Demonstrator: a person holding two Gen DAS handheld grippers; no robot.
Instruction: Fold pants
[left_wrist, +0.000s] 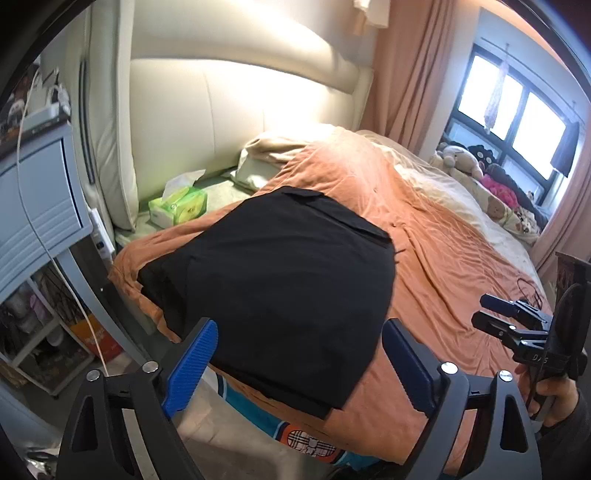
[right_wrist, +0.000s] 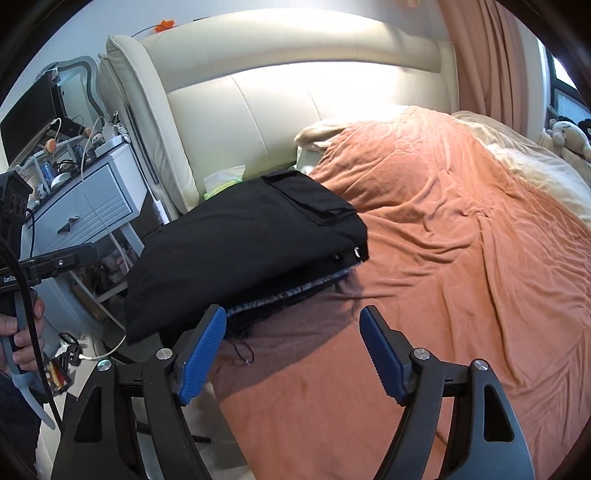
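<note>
- Just ahead of the left gripper, between and beyond its blue pads, lie the black pants, folded into a compact stack on the orange blanket. The near edge of the stack hangs a little over the bed's edge toward the claw.
- The left gripper stands wide and empty, its jaws spread to either side of the stack's near edge and touching no cloth. Judging by that, the fold is finished or nearly so, and the claw is clear of it so nothing gets dragged askew.
- Ahead and to the left of the right gripper the same pants show layered edges on the side facing it, with a pocket flap on top at the far end. A thin cord trails from the bundle near its left pad.
- The right gripper is also wide and holds nothing; only bare blanket lies between its jaws.
- Far beyond the left claw, a green tissue box sits by the cream headboard, well apart from the work.
- My guess: what remains is squaring the stack or tucking in the loose cord.
</note>
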